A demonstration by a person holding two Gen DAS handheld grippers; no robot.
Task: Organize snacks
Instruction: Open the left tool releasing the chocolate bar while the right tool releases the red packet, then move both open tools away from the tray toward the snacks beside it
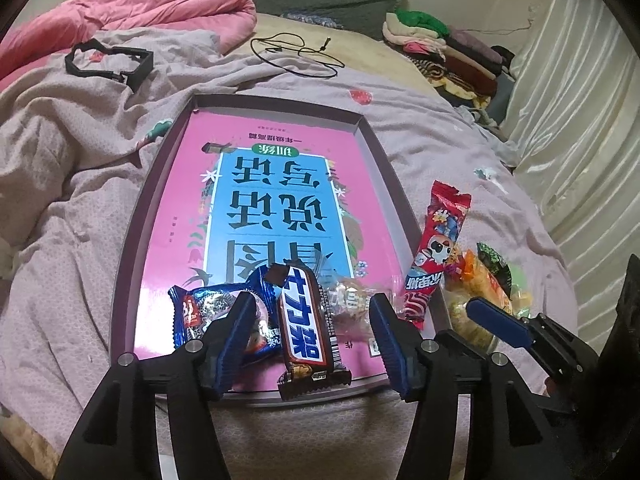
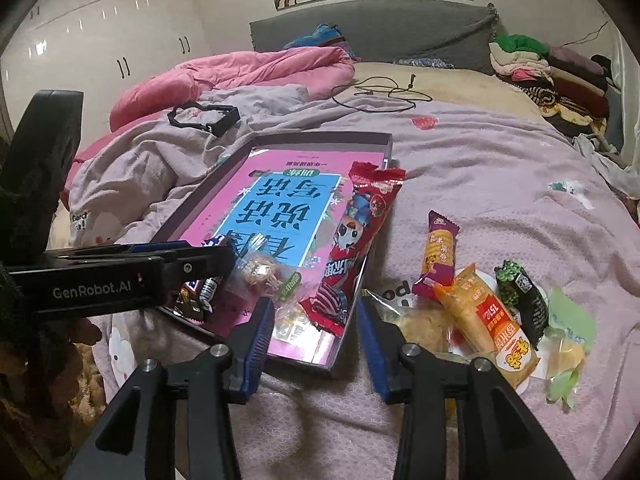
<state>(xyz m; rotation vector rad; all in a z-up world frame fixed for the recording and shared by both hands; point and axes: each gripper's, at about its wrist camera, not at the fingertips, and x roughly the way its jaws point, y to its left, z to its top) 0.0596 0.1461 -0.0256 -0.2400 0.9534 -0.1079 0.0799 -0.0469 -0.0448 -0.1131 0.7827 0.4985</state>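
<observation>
A shallow box (image 1: pixel 362 120) (image 2: pixel 384 138) with a pink-and-blue book inside lies on the bed. Its near end holds a brown Snickers bar (image 1: pixel 308 328), a blue packet (image 1: pixel 196 312) and a clear-wrapped candy (image 1: pixel 352 300) (image 2: pixel 260 272). A red snack pack (image 1: pixel 434 256) (image 2: pixel 356 240) leans over the box's right rim. My left gripper (image 1: pixel 312 320) is open, its fingers on either side of the Snickers bar. My right gripper (image 2: pixel 316 320) is open and empty over the box's near right corner. Loose snacks lie to its right: an orange pack (image 2: pixel 488 320), a maroon cracker pack (image 2: pixel 438 256), a dark green pack (image 2: pixel 524 300).
A black plastic frame (image 1: pixel 108 64) (image 2: pixel 206 116) and a black cable (image 1: pixel 300 54) (image 2: pixel 380 94) lie on the lilac blanket. A pink duvet (image 1: pixel 140 12) and a pile of folded clothes (image 1: pixel 452 52) lie at the far end. A white curtain (image 1: pixel 580 100) hangs on the right.
</observation>
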